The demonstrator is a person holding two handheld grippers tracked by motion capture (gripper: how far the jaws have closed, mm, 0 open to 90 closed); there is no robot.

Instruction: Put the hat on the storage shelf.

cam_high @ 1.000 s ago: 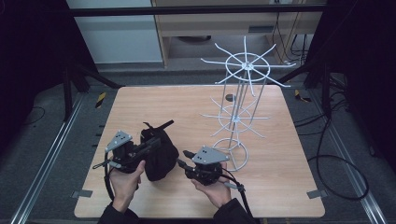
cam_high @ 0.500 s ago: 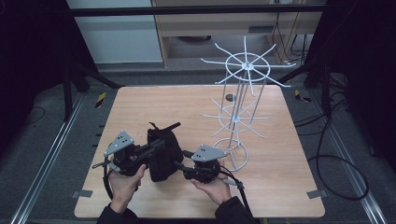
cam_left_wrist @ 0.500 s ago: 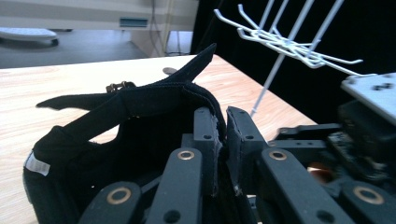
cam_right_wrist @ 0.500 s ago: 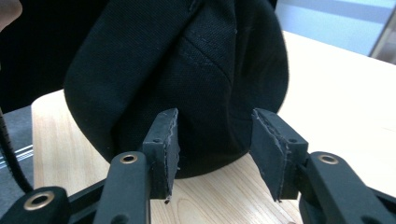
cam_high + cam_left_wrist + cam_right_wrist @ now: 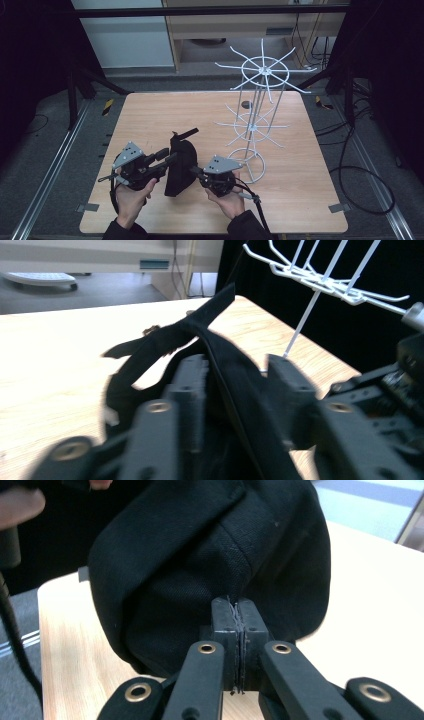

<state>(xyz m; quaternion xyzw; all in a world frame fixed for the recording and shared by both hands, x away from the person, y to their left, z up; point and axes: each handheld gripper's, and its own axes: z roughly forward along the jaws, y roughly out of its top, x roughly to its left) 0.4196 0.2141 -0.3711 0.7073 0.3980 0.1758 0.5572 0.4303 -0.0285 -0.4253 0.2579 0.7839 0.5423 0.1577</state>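
High view: one wooden bench point(image 5: 150, 125) carries one black cap point(image 5: 181, 162) and one white wire rack point(image 5: 255, 125). The cap sits at the near middle of the bench, with a strap sticking up and away at its far end. The rack stands just right of it, on a ring base, with two tiers of spokes. Two hands come in from the bottom, one claw each. The left claw point(image 5: 170, 159) reaches the cap's left side and the right claw point(image 5: 196, 173) its right side, so the cap lies between them. From here I cannot tell how far either claw is open. A small dark spot lies on the bench behind the rack.

Left claw view: the left claw point(image 5: 232, 390) stands open, one jaw on each side of a ridge of the cap point(image 5: 200, 355), which runs up between them without being pinched. The strap rises beyond, blurred. Rack point(image 5: 325, 280) spokes cross the upper right, and part of the other claw's body shows at the right edge.

Right claw view: the right claw point(image 5: 239, 630) is closed tight, with a thin fold of the cap point(image 5: 210, 565) nipped between its pads. The cap bulges over the bench point(image 5: 70, 645) ahead.
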